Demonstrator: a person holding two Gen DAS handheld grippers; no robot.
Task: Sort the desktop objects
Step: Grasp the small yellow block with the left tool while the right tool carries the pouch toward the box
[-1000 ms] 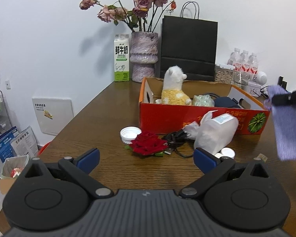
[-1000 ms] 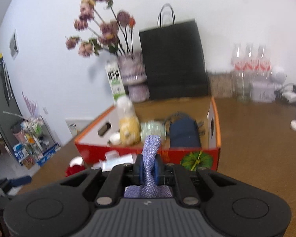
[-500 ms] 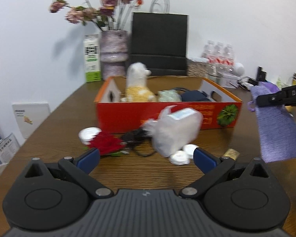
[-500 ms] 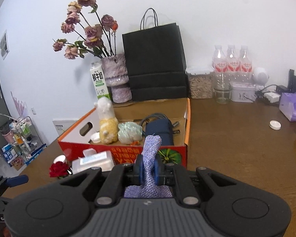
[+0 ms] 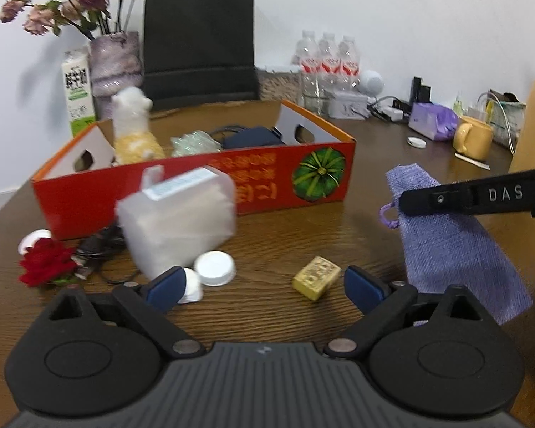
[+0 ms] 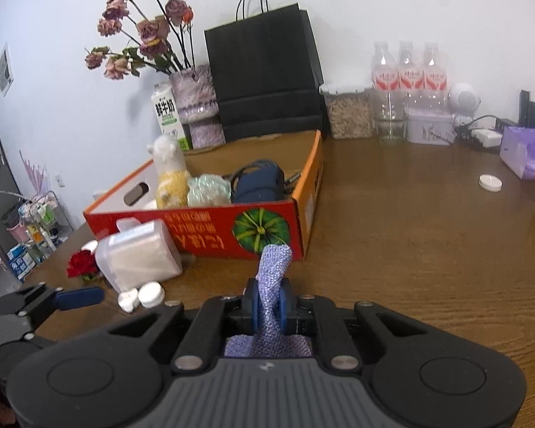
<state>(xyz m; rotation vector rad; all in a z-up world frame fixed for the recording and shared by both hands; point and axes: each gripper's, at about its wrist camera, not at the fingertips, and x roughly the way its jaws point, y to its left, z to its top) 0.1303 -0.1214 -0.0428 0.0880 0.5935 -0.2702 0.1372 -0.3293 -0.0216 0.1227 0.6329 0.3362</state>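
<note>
The right claw (image 6: 269,301) is clamping a purple pouch (image 6: 271,274) between its blue pads, at lower centre of the right wrist view. The pouch top is standing up above the pads; the rest is hanging below them. In the left wrist view the pouch (image 5: 453,235) is showing at right, hanging from the right claw's black finger with its lower end near the table (image 5: 285,221).

The left claw (image 5: 264,285) is standing wide; its jaws have just been closing slightly, with nothing gripped between them. A gold block (image 5: 316,277) is lying on the table between the blue fingertips, nearer the right one. Two white caps (image 5: 214,268) are lying just beside the left fingertip.

A clear plastic box (image 5: 178,224) is sitting at centre left, touching the front wall of a red carton (image 5: 253,178). A red rose (image 5: 46,265) and a black cable (image 5: 96,249) are lying at left. Inside the carton are a plush toy (image 5: 133,125), a pale green item (image 5: 194,142) and a dark blue case (image 5: 251,136).
</note>
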